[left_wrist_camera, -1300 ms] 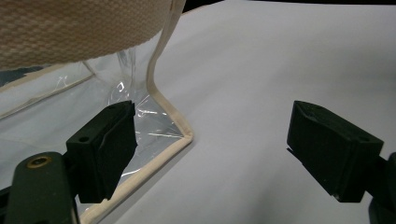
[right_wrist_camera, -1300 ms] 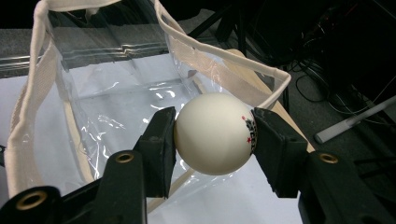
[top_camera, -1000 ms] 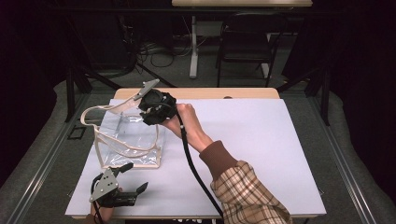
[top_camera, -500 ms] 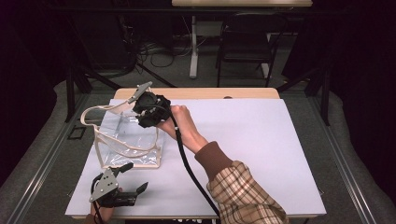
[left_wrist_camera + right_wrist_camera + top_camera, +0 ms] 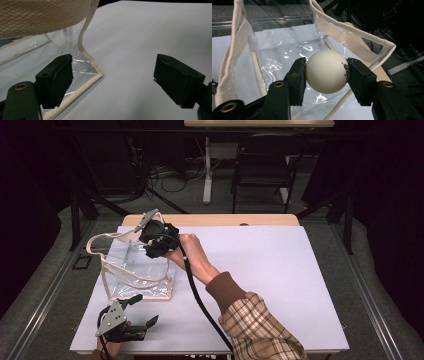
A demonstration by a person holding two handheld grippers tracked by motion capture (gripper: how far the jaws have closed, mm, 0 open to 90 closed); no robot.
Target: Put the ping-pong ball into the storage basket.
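White ball [image 5: 327, 71] clamped in right tongs [image 5: 327, 72] above clear bag [image 5: 135, 265].

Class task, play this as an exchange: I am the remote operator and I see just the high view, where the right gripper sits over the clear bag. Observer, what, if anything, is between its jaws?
Observer: The right gripper is clamped on a white ball, one jaw pressing on each side.
Operator: Is there any marking on the ball?
Observer: Yes, small red and dark print beside the right-hand jaw, too small to read.
Operator: Where is the ball relative to the bag?
Observer: It hangs above the open mouth of the clear bag, between the two cream handles.
Operator: And the left gripper?
Observer: The left gripper is open with nothing between its jaws, close to the bag's near corner.
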